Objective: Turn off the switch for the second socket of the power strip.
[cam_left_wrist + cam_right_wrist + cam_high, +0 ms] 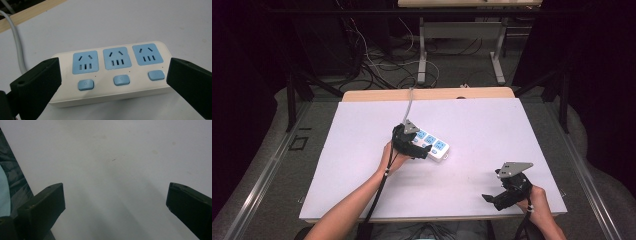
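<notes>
A white power strip (433, 145) with three blue sockets and three blue buttons lies flat near the middle of the white table top (357, 150). My left gripper (422, 150) is at the strip's near side. In the left gripper view the power strip (112, 75) lies between the two black jaws, which stand wide apart at its two ends; the left gripper (112, 67) is open, with no pad pressing on it. My right gripper (494, 199) rests near the front right edge of the table, apart from the strip. It is open (115, 192) over bare table.
The strip's grey cable (408, 107) runs away over the table's far wooden edge (427, 94) and shows at the left as the cable (17, 42). Table legs and loose cables lie on the floor beyond. Dark cloth (10, 177) shows past the table's edge.
</notes>
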